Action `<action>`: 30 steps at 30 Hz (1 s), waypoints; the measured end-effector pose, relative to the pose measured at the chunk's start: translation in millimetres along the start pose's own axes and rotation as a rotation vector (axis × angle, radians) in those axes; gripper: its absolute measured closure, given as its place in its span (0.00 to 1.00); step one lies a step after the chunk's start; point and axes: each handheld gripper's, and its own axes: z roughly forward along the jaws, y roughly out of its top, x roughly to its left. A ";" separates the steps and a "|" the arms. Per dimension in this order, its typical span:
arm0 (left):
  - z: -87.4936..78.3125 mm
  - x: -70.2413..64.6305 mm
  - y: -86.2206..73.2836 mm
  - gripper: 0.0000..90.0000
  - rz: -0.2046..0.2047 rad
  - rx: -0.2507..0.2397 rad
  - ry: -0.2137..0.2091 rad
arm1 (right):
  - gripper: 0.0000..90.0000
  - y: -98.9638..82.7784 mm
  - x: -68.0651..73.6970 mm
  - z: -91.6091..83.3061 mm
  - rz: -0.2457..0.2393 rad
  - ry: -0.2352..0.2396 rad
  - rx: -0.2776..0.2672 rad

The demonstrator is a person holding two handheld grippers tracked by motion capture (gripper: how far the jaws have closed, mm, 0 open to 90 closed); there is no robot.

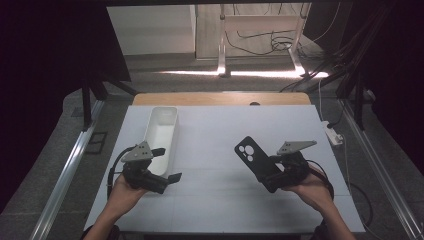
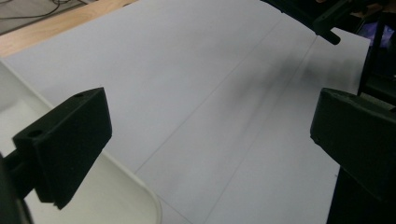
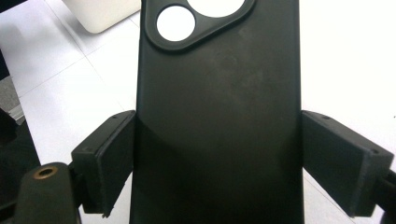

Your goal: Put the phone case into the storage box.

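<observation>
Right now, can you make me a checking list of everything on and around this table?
Surface: white table, wooden strip at far edge.
Job's things: black phone case gripped by its sides; white tray with nothing seen inside.
Clutter: nothing seen.
Grippers: right gripper shut on the phone case; left gripper open, beside the tray.
Cables: one trails from each gripper; more cables on the floor beyond.
Surroundings: dark curtains, metal frame legs.

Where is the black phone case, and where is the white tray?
black phone case point(image 3: 217, 121), right gripper view, on the middle of its back.
white tray point(image 1: 162, 134), high view, on its inner floor.
</observation>
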 end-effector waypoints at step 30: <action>49.8 -3.9 29.5 0.00 0.042 -0.032 -0.098 | 0.16 4.7 13.5 4.1 -0.035 0.060 -0.034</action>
